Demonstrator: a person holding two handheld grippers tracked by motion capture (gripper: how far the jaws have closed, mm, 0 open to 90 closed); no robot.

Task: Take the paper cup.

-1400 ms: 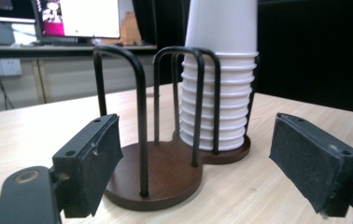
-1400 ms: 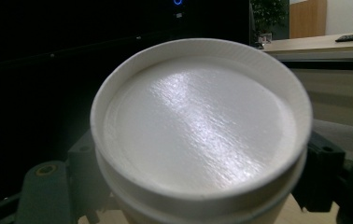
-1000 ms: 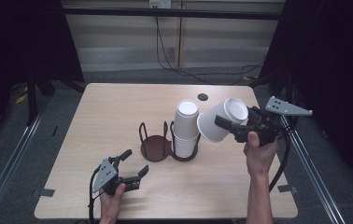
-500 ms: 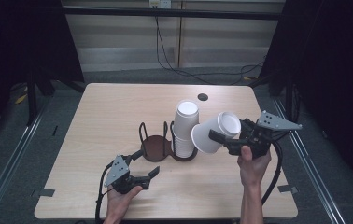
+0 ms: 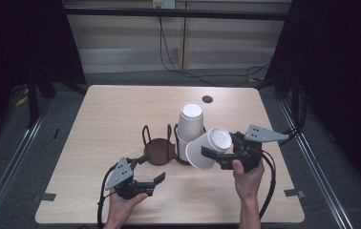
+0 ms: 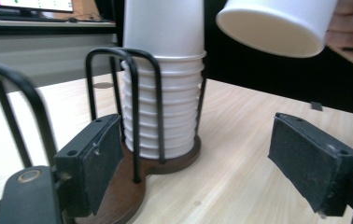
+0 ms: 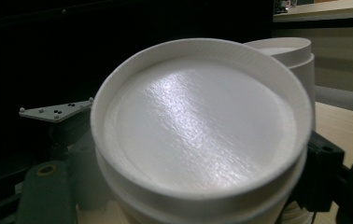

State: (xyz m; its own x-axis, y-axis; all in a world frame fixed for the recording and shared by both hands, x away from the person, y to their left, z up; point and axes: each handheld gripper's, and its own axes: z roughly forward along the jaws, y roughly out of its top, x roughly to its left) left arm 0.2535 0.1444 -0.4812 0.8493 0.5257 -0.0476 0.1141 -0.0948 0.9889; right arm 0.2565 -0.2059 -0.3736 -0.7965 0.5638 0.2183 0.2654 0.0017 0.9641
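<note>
The right hand-held gripper (image 5: 217, 157) grips a paper cup (image 5: 208, 148) beside the stack (image 5: 189, 129), (left hand-held gripper (image 5: 155, 181) empty, jaws just narrowing), so next it likely needs seating in the holder (image 5: 159, 148).

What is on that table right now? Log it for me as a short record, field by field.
Surface: pale wooden table
Cup holder: brown base, black wire loops, two bays; left bay empty
Cup stack: white cups, upright in the right bay
Right hand-held gripper: shut on a white cup, tilted on its side in the air beside the stack
Left hand-held gripper: near the holder's front, jaws apart though just closing, nothing between them
Other: small dark disc near the far edge
</note>
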